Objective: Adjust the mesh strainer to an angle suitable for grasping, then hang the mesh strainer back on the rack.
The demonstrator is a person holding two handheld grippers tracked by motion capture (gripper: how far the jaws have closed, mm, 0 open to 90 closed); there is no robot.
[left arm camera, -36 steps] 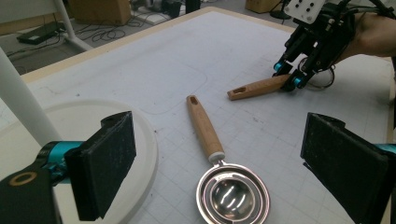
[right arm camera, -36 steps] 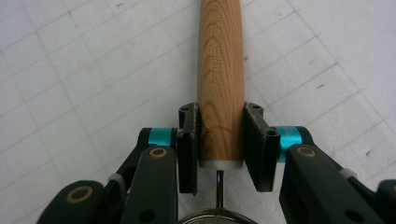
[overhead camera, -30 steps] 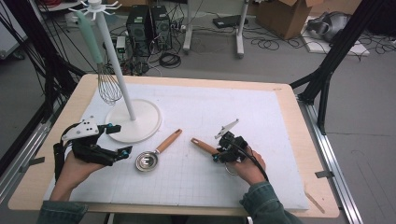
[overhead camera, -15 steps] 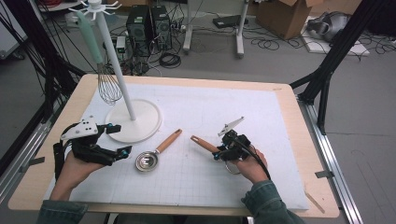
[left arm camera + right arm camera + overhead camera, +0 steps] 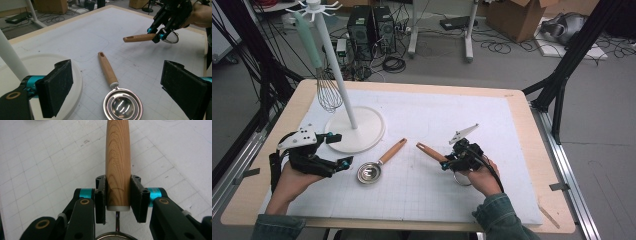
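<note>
Wooden-handled strainer [image 5: 118, 167] held off the worktop [image 5: 512, 100], handle clamped between right claw [image 5: 451, 162] pads near its metal end. Second strainer [image 5: 117, 97] lies flat just ahead of the wide-open left claw [image 5: 125, 92], untouched.

open mat [image 5: 492, 120] far side, stand base [image 5: 362, 131] blocks left

A light wooden table [image 5: 532, 125] carries a white gridded mat [image 5: 492, 125]. Behind it, on the grey floor [image 5: 602, 100], stand two black computer towers [image 5: 372, 22], loose black cables [image 5: 394, 64], a white desk leg [image 5: 468, 30] and a cardboard box [image 5: 517, 15]. Black frame struts [image 5: 572, 55] flank the table.
</note>
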